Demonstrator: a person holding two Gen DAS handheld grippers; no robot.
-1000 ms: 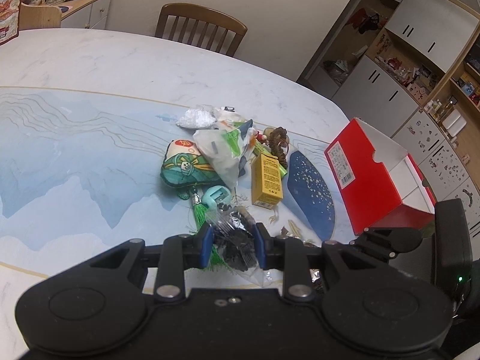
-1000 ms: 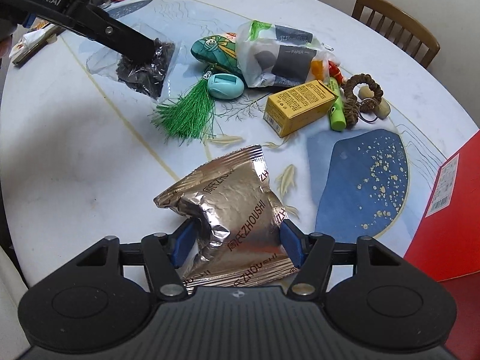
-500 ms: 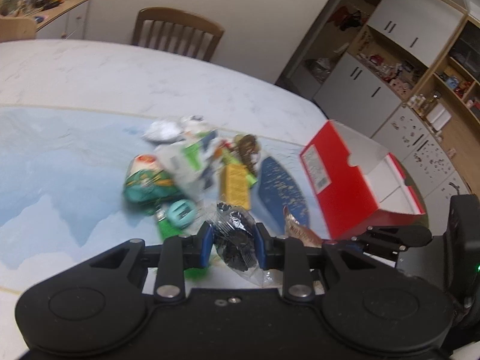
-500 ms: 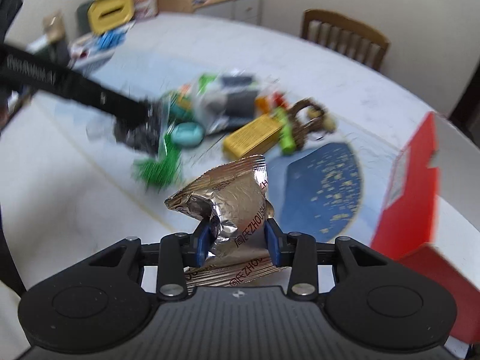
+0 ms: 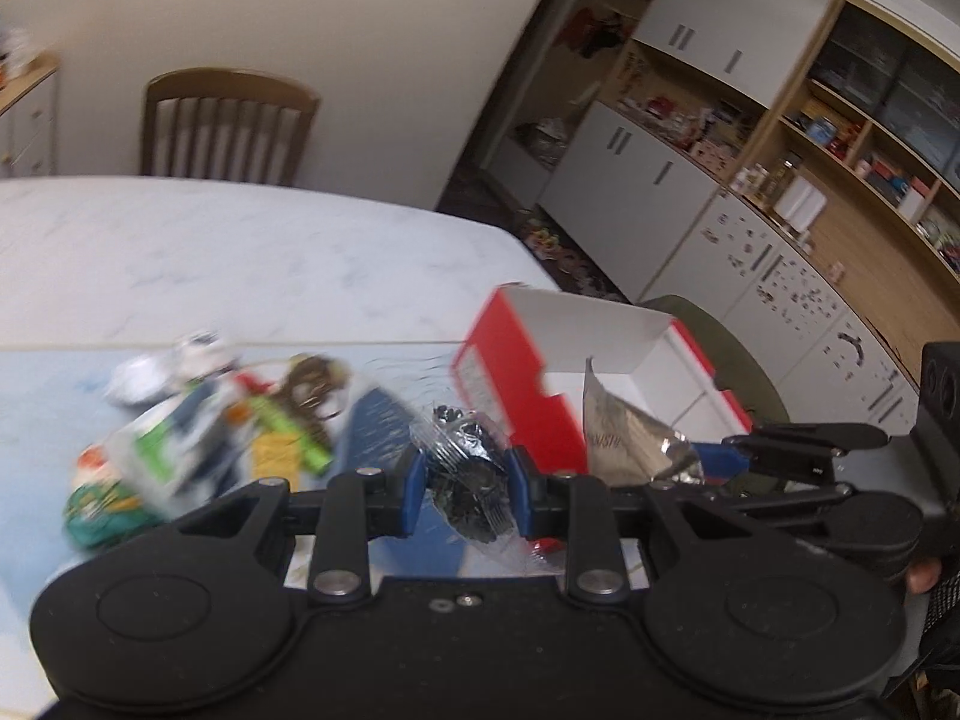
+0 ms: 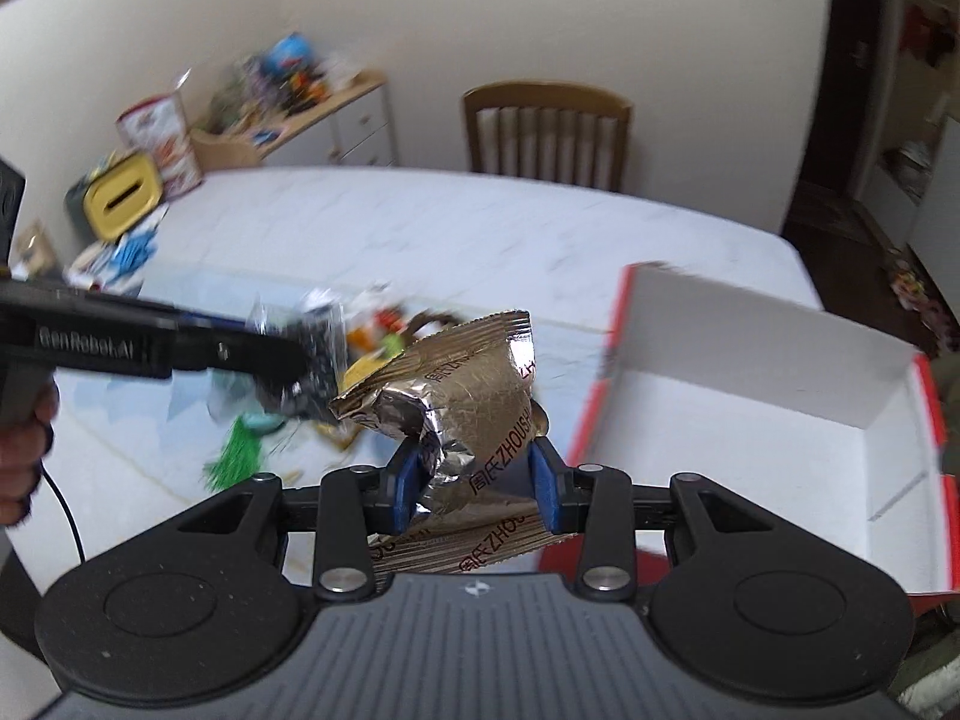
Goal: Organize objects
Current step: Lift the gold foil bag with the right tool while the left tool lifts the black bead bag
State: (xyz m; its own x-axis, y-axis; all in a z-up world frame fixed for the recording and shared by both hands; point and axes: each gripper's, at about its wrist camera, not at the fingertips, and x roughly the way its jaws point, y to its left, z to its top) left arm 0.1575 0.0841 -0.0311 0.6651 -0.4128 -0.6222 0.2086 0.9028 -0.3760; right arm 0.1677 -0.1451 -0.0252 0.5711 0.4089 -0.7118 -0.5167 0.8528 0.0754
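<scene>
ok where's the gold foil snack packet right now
The crinkled gold foil snack packet is off the table, clamped in the right hand-held gripper, just left of the open red cardboard box and right of the left hand-held gripper's clear bag of dark pieces.

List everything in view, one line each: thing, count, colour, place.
foil snack packet: 1, gold, in right gripper
clear bag of dark bits: 1, black, in left gripper
open box: 1, red, white inside, table's right
table: 1, white marble
clutter pile: several, mixed, blurred, table centre
chair: 1, brown, behind table
left gripper: 1, black, blue pads
right gripper: 1, black, blue pads
</scene>
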